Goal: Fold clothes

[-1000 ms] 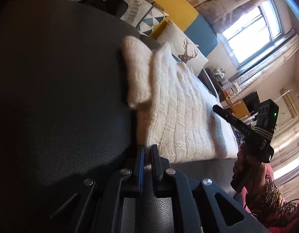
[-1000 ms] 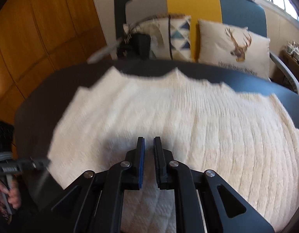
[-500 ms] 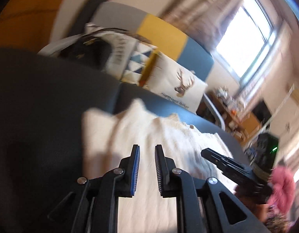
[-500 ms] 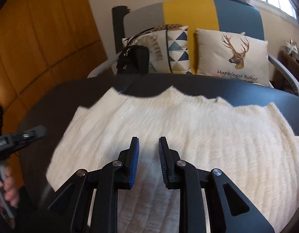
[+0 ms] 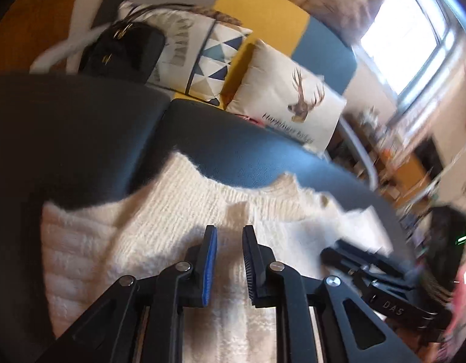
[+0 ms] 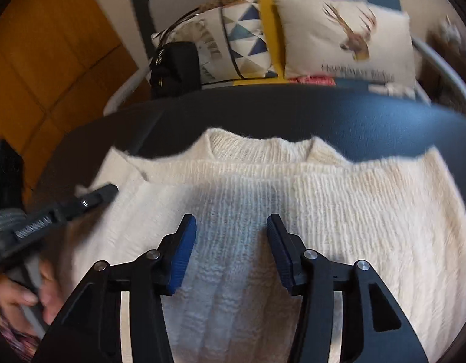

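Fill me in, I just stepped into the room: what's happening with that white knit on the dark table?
A person is folding a cream knit sweater spread on a dark table, with a handheld gripper in each hand. Both the left gripper and the right gripper hover over the sweater with jaws open, holding nothing. The sweater lies mostly flat, neckline toward the cushions, its left side folded over. No grasp has been taken at this moment.

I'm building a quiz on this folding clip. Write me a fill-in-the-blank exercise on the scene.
1. The cream knitted sweater lies on a dark ____ table.
2. The right gripper has its jaws ____.
3. The white cushion behind the table shows a ____.
4. The left gripper holds ____.

Missing words: grey; open; deer; nothing
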Available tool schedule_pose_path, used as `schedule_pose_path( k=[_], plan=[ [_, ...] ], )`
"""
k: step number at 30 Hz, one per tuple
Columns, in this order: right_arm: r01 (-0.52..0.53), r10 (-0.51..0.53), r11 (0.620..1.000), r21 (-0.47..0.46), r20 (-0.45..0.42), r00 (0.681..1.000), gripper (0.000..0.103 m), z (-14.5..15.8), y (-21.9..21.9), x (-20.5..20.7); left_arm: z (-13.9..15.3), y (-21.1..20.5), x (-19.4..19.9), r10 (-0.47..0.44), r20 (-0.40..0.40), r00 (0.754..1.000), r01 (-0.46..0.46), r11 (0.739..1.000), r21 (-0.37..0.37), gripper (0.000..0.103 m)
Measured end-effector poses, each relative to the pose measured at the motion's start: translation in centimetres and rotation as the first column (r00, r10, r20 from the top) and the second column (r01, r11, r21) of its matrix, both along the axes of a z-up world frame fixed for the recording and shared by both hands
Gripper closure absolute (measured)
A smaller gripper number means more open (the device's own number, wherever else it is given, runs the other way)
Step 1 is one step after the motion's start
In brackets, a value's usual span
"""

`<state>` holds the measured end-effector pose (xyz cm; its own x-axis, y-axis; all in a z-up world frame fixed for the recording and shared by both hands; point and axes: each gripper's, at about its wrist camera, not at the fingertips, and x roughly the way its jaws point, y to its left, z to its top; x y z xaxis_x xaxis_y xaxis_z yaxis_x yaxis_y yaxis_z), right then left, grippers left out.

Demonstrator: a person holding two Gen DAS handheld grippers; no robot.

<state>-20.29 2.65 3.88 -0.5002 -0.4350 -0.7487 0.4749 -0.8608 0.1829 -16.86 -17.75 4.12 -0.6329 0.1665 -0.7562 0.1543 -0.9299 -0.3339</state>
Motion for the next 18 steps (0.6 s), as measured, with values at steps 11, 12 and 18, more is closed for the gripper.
schedule_pose_path(
  k=[11,12,18],
  plan=[
    [0.069,-0.064,0.993,-0.100,0.053,0.997,0.097,-0.9,1.5,-1.2,0.3,1.7,-0.6,-0.047,-0.026,0.999,0.043,0.987,-0.153,0.103],
    [0.076,-0.071,0.991,-0.110,0.051,0.996,0.097,-0.8,1.6,-1.2,0.5,1.6,-0.6,-0.038,-0.040,0.998,0.032,0.989,-0.143,0.103],
    [0.080,-0.080,0.987,-0.139,0.003,0.997,0.097,0.5,1.9,-0.9,2.6,1.0,-0.6,-0.044,-0.129,0.991,0.029,0.993,-0.117,0.103]
  ],
)
